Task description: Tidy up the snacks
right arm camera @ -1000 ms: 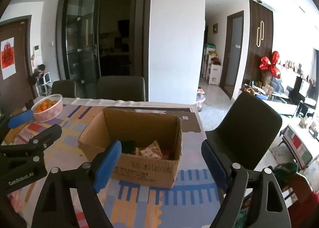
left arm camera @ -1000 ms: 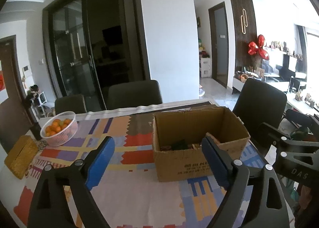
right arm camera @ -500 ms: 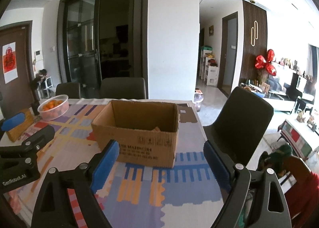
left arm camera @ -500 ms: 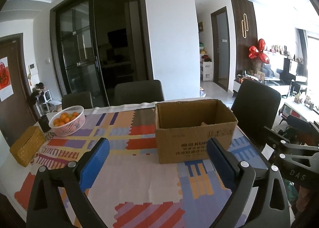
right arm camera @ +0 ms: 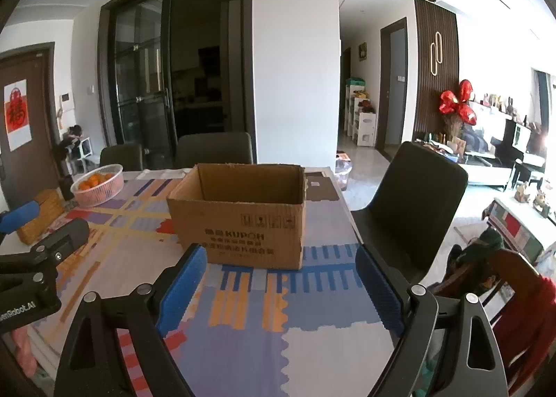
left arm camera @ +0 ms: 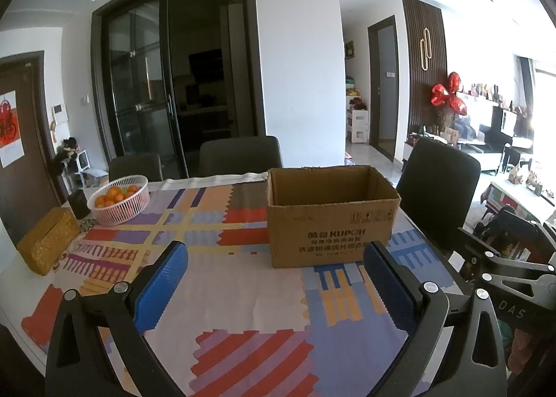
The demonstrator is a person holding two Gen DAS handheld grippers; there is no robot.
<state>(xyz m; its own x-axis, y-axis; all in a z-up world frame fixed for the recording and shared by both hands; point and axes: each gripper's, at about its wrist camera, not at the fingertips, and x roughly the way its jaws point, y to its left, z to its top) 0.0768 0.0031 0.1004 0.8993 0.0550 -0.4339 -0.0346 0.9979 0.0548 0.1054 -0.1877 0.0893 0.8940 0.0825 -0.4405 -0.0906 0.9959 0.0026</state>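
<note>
An open brown cardboard box (left arm camera: 332,223) (right arm camera: 239,223) stands on the table's patterned cloth (left arm camera: 243,292). Its inside is hidden from this low angle, so no snacks show. My left gripper (left arm camera: 274,251) hovers over the cloth a short way in front of the box, its blue-padded jaws opening with nothing between them. My right gripper (right arm camera: 280,253) is level with it on the right, open and empty, also short of the box. Each gripper shows at the edge of the other's view.
A pink basket of oranges (left arm camera: 120,199) (right arm camera: 97,185), a dark cup (left arm camera: 79,204) and a yellow woven box (left arm camera: 48,240) sit at the table's left. Dark chairs stand behind the table and at its right side (left arm camera: 438,185) (right arm camera: 417,202).
Both grippers have drawn back from over the box and sunk a little. The packets seen inside the box earlier are now out of sight. The left jaws stand wider.
</note>
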